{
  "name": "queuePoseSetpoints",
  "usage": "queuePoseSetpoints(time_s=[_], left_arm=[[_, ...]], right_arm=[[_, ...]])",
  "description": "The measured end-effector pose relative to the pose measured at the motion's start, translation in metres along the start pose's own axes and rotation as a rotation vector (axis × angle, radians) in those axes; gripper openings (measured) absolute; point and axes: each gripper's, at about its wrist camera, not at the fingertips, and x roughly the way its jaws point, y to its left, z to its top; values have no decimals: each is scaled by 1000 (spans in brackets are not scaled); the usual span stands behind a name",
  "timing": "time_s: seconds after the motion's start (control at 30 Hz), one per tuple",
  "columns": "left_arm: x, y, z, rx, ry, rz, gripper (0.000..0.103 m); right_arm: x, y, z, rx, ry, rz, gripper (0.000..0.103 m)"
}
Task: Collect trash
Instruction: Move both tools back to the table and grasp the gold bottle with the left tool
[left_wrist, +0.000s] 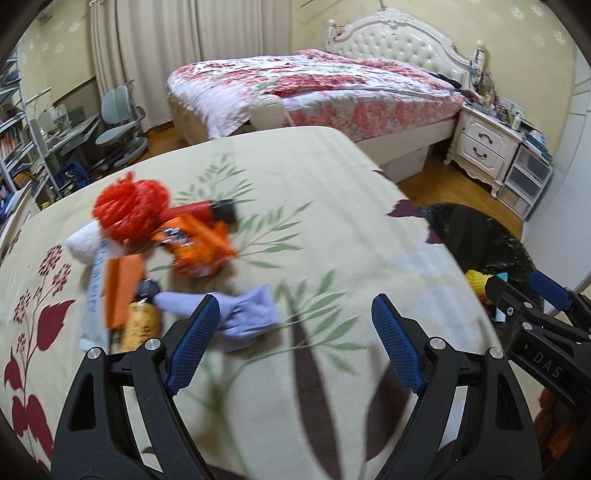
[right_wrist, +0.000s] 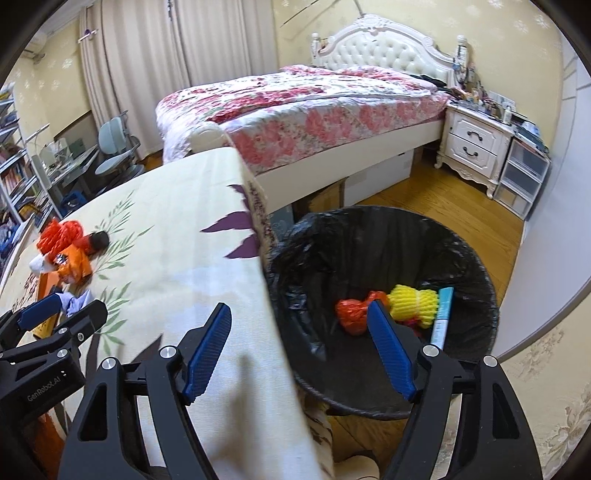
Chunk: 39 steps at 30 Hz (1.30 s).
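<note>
A bedroom with a floral-quilted bed (left_wrist: 314, 85) at the back; nearer, a surface (left_wrist: 295, 206) under a leaf-printed cloth carries the trash still to collect. Just off that surface's right edge stands a bin lined with a black bag (right_wrist: 369, 236), already holding a yellow foam net (right_wrist: 413, 302), a red bag (right_wrist: 351, 314) and a pale blue stick-like pack (right_wrist: 443, 310).

The remaining pile sits on the far-left part of the surface, well apart from the bin: a red mesh bundle (left_wrist: 129, 206), an orange wrapper (left_wrist: 199, 247), an orange carton (left_wrist: 123, 291), a tan bottle (left_wrist: 142, 325) and a lilac cloth or glove (left_wrist: 240, 314).

The left tongs (left_wrist: 291, 339) gape wide and empty, with the lilac piece just beside the left finger, running left to right. They look the nearer by far. The right tongs (right_wrist: 299, 350) are also spread and empty, straddling the surface's edge and the bin's rim.

The pile is motion-blurred; labels are unreadable, and the bottle is partly under the carton.
</note>
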Motion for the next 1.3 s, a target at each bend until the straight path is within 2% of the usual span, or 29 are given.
queuePoseSetpoints(time_s=[0.37, 0.63, 0.7, 0.83, 1.03, 1.1, 1.17, 1.2, 1.3], left_arm=[[-24, 73, -19, -113, -4, 57, 82], [-28, 101, -33, -155, 12, 72, 80], [-26, 103, -35, -157, 20, 72, 75], [-19, 100, -32, -154, 37, 61, 71], [-7, 96, -26, -133, 57, 51, 50], [-8, 94, -27, -122, 55, 44, 38], [-9, 92, -29, -114, 52, 44, 32], [-10, 91, -30, -112, 50, 40, 26], [-14, 91, -34, -113, 48, 16, 23]], right_arm=[[-2, 56, -6, -102, 13, 70, 74], [-5, 79, -11, -143, 17, 95, 74], [-3, 81, -11, -149, 19, 95, 74], [-3, 82, -11, -149, 19, 96, 74], [-2, 85, -12, -144, 25, 101, 74], [-2, 85, -11, -145, 25, 104, 74], [-1, 88, -12, -153, 27, 110, 74], [-2, 90, -12, -159, 28, 113, 74], [-3, 98, -13, -177, 30, 128, 74]])
